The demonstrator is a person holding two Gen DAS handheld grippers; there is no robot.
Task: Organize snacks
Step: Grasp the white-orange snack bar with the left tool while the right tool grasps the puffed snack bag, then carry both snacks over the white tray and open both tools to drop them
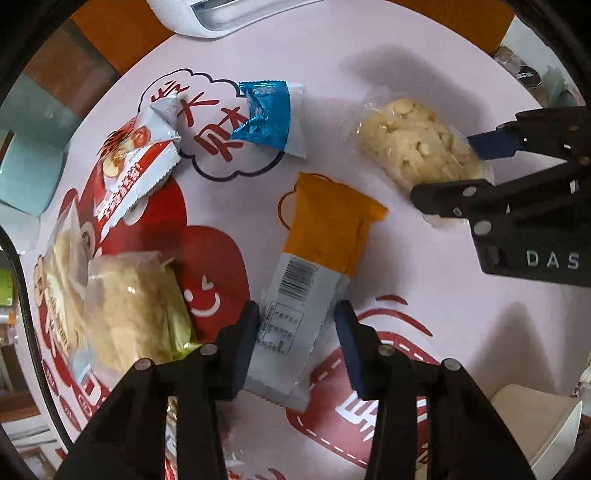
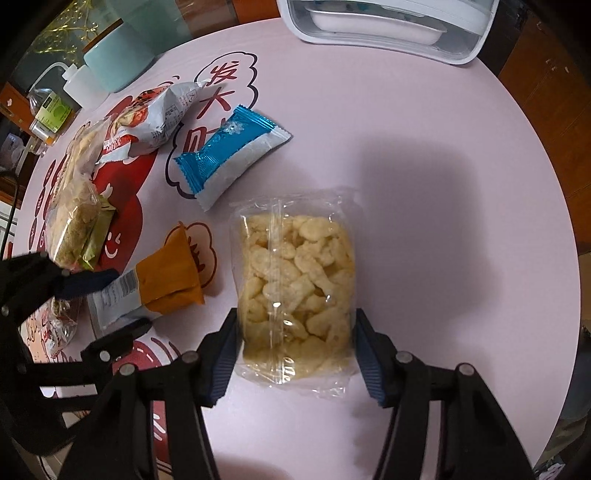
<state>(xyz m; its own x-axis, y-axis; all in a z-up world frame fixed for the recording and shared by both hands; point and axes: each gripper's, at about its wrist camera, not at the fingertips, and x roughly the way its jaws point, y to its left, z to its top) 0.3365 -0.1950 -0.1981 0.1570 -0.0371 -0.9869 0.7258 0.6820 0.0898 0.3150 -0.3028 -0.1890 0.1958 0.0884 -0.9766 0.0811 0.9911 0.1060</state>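
Snack packets lie on a round pink table point(image 2: 424, 155). My left gripper point(image 1: 297, 341) straddles the white end of an orange-and-white bar packet point(image 1: 317, 258); its pads stand a little apart from the wrapper. My right gripper point(image 2: 295, 354) straddles the near end of a clear bag of pale puffed snacks point(image 2: 295, 280), pads at its sides. That bag also shows in the left wrist view point(image 1: 413, 147). A blue-and-white packet point(image 1: 269, 118) and a red-and-white packet point(image 1: 136, 162) lie farther back. Clear bags of yellowish snacks point(image 1: 125, 310) lie at the left.
A white appliance point(image 2: 391, 26) stands at the table's far edge. A pale teal cup point(image 2: 118, 62), a white squeeze bottle point(image 2: 79, 83) and a green-labelled bottle point(image 2: 48, 114) stand at the far left. The table carries red cartoon prints point(image 1: 207, 266).
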